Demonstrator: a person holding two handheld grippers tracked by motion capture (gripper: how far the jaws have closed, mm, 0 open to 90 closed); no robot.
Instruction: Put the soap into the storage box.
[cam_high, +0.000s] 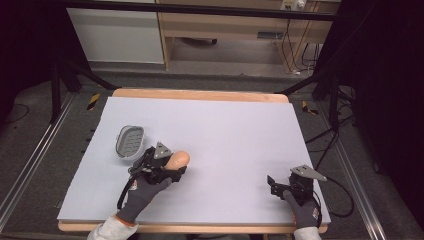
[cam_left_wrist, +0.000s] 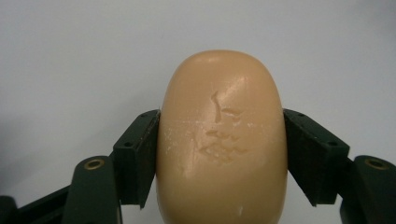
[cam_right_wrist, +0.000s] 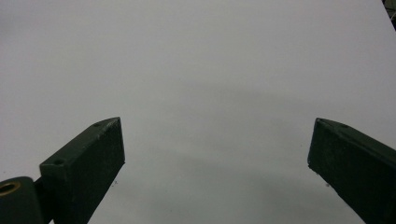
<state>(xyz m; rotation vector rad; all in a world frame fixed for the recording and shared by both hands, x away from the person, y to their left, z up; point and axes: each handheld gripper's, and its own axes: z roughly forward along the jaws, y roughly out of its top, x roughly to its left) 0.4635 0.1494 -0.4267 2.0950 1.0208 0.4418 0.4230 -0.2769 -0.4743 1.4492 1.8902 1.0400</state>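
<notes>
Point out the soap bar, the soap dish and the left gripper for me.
soap bar (cam_left_wrist: 222, 140), left gripper view, on its scuffed middle face.
soap dish (cam_high: 130, 141), high view, on its slotted floor.
left gripper (cam_high: 176, 169), high view, midway between its fingers, which clamp the bar.

In the high view the table fills the middle of the frame. The soap dish lies on it at centre left. Just to its lower right the bar of soap sits between the jaws of the left gripper. The right gripper rests well apart at the lower right, near the table's front edge.
</notes>
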